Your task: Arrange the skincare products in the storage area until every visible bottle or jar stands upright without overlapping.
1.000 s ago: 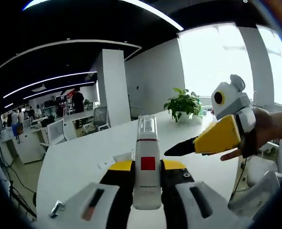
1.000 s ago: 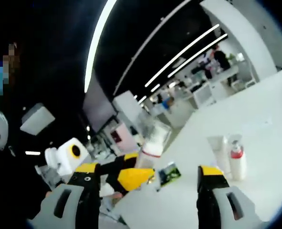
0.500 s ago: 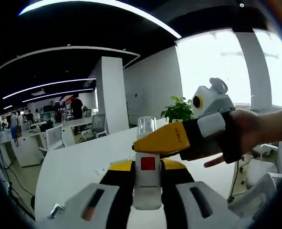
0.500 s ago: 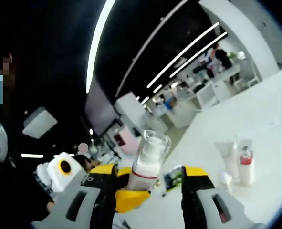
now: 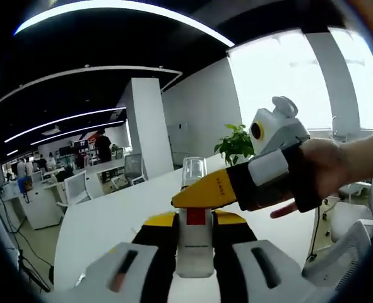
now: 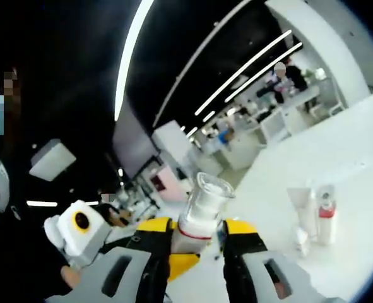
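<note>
Left gripper view: left gripper (image 5: 194, 235) clamps a white bottle (image 5: 194, 243) above the worktop (image 5: 107, 218); right gripper (image 6: 195, 236) has its jaws closed on the clear cap (image 6: 205, 199). Further bottles (image 6: 325, 214) stand upright beyond.

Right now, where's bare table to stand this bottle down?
Bare white table lies open behind the standing tube and red-banded bottle. Crowded around the held bottle, where the right gripper and left gripper both close on it.
</note>
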The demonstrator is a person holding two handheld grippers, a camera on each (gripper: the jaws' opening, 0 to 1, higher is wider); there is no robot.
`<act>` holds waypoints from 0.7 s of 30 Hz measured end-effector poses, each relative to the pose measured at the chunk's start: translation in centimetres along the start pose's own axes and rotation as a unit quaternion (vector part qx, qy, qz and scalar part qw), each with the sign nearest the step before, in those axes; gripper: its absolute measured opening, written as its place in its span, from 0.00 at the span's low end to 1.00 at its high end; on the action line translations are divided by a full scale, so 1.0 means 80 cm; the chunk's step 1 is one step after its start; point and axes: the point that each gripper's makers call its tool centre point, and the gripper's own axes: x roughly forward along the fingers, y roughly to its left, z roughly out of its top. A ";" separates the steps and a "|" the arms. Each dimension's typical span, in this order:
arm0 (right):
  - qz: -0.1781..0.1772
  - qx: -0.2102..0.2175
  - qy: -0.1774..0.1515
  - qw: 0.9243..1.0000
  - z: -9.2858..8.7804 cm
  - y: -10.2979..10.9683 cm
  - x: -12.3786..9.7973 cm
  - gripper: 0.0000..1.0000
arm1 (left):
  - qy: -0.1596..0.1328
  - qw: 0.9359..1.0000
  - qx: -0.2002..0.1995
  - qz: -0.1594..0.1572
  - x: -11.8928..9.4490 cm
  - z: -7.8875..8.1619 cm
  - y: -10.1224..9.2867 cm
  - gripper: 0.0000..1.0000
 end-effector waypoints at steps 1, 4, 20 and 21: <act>0.001 0.003 -0.004 1.000 0.001 0.001 0.001 0.26 | -0.001 1.000 0.000 -0.001 0.000 0.000 0.000 0.26; 0.002 0.004 -0.005 1.000 0.003 0.002 0.001 0.25 | -0.001 1.000 -0.008 -0.002 -0.001 0.001 0.001 0.26; 0.086 -0.109 0.028 0.990 0.024 0.040 -0.016 0.16 | 0.022 0.974 -0.142 -0.174 -0.015 -0.002 -0.041 0.47; 0.102 -0.119 0.032 0.987 0.026 0.047 -0.019 0.16 | 0.025 0.967 -0.154 -0.200 -0.018 0.000 -0.047 0.48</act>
